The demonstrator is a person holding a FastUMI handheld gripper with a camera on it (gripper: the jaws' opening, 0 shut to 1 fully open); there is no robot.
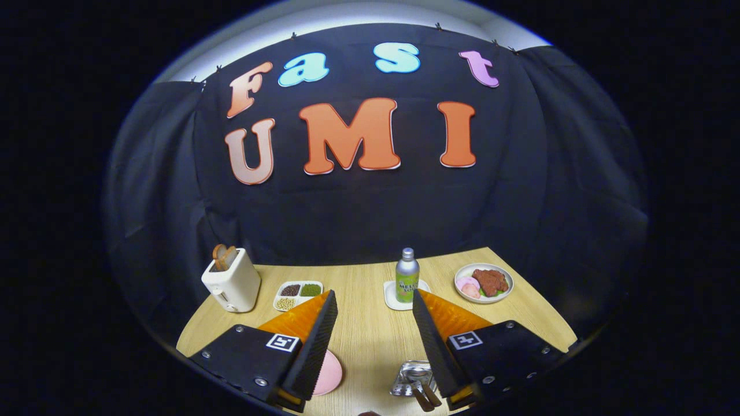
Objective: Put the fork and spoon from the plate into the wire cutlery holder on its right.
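The hand-held gripper (374, 323) is held open and empty above the pale wooden worktop (370, 341). 2 dark handles already stand in the wire cutlery holder (411, 378), near right; withdrawal seems called for next.

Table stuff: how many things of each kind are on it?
Toaster: 1
Bottle: 1
Coaster under the bottle: 1
Dishes with food: 2, the divided tray and the meat plate
Pink plate: 1
Wire cutlery holder: 1
Total: 7
The hand-held gripper is open, fingers apart above the table.
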